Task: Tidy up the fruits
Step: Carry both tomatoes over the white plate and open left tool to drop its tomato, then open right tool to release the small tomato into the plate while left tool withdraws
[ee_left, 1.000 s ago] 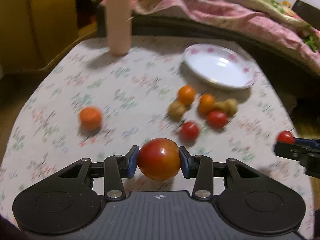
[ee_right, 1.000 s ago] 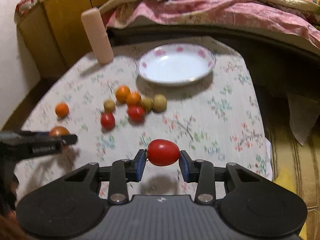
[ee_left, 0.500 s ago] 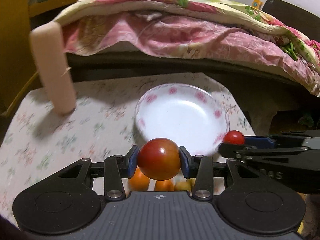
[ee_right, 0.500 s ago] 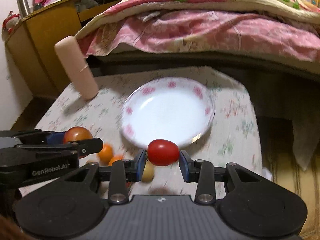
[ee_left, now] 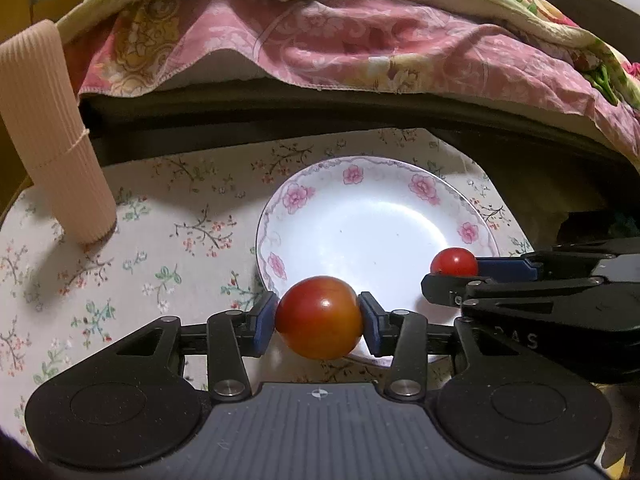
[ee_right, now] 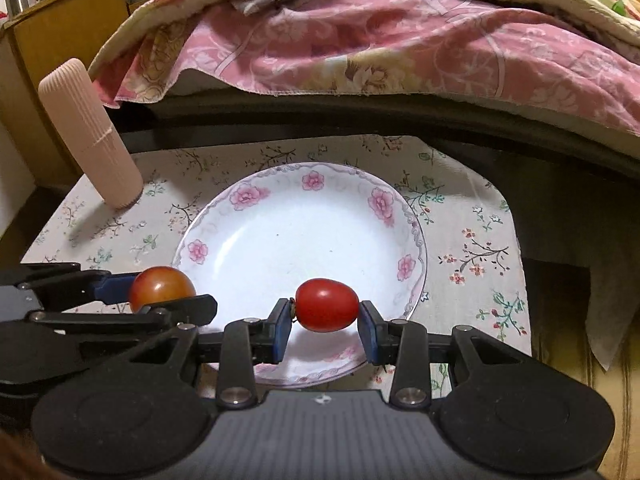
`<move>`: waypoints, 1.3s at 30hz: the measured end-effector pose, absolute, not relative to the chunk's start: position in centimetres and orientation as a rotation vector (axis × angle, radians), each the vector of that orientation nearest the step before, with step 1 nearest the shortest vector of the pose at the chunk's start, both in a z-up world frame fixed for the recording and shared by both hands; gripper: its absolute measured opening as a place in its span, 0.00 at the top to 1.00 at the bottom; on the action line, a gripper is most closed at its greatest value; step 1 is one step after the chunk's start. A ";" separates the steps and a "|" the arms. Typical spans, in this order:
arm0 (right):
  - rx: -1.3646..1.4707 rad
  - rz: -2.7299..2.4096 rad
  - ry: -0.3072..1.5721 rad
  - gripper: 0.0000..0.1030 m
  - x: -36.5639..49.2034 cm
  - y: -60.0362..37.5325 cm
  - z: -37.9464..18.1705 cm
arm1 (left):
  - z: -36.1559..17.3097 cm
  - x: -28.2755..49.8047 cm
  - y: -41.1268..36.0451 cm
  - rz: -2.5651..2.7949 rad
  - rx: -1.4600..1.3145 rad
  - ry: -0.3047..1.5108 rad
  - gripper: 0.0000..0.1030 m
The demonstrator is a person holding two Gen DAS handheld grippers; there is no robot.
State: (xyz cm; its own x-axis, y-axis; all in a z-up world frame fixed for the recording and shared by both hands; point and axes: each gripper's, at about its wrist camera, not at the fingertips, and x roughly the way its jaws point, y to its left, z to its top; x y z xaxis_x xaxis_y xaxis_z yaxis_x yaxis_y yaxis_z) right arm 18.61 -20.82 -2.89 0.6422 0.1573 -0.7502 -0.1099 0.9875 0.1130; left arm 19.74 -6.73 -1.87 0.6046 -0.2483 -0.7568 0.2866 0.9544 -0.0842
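Note:
My left gripper point(ee_left: 319, 322) is shut on a large red-orange tomato point(ee_left: 319, 317) and holds it over the near left rim of the white flowered plate point(ee_left: 360, 184). My right gripper point(ee_right: 325, 316) is shut on a small red tomato point(ee_right: 326, 305) and holds it over the near part of the same plate point(ee_right: 304, 184). Each gripper shows in the other's view: the right one with its small tomato point(ee_left: 454, 262) on the right, the left one with its large tomato point(ee_right: 162, 286) on the left. The other fruits are out of view.
A tall ribbed beige roll point(ee_left: 48, 136) stands at the back left of the flowered tablecloth point(ee_left: 160, 220). A bed with a pink quilt point(ee_left: 360, 40) runs behind the table. The table's right edge point(ee_right: 520, 280) drops to the floor.
Both grippers have moved forward from the loose fruits to the plate, carrying their tomatoes. The plate now fills the middle of both views and the loose fruits have dropped out of sight.

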 end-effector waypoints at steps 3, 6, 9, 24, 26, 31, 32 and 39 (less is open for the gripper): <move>0.074 0.155 0.861 0.63 19.1 -20.9 -3.1 | -1.9 19.8 -6.9 -0.303 0.058 0.860 0.49; 0.067 0.149 0.857 0.63 19.2 -20.9 -3.0 | -2.0 19.9 -6.8 -0.303 0.057 0.865 0.46; 0.052 0.148 0.850 0.63 19.1 -20.8 -3.0 | -2.0 19.9 -6.9 -0.301 0.058 0.869 0.46; 0.037 0.146 0.792 0.61 18.4 -20.8 -2.2 | -1.0 19.2 -6.6 -0.271 0.093 0.837 0.37; 0.031 0.148 0.778 0.61 18.1 -20.6 -2.0 | -0.7 19.0 -6.5 -0.268 0.097 0.834 0.36; 0.021 0.172 0.764 0.61 17.4 -20.1 -1.6 | 0.0 18.4 -6.2 -0.263 0.105 0.818 0.35; 0.020 0.175 0.763 0.61 17.3 -20.1 -1.5 | 0.1 18.3 -6.1 -0.263 0.106 0.816 0.35; 0.009 0.203 0.750 0.61 16.2 -19.5 -1.0 | 1.0 17.2 -5.3 -0.262 0.124 0.801 0.34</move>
